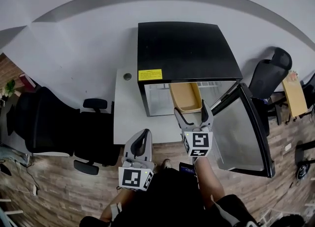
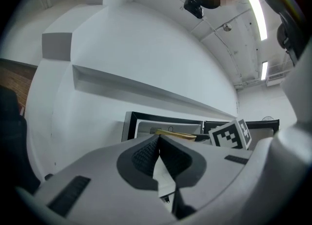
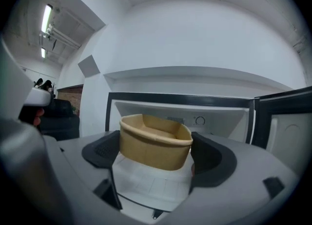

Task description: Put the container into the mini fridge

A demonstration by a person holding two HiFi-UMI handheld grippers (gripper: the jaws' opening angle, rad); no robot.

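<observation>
The container (image 3: 155,143) is clamped on both sides between the right gripper's (image 1: 190,107) jaws, upright, at the mouth of the open mini fridge (image 1: 182,48). Recommendation: advance level and straight, clear of the door (image 1: 243,132), and seat it fully before release. The left gripper (image 1: 144,135) is closed and empty, held low. The fridge stands on a white table (image 1: 129,117) against a white wall (image 1: 74,39); wood floor (image 1: 49,181), office chairs (image 1: 54,122) adjacent.
</observation>
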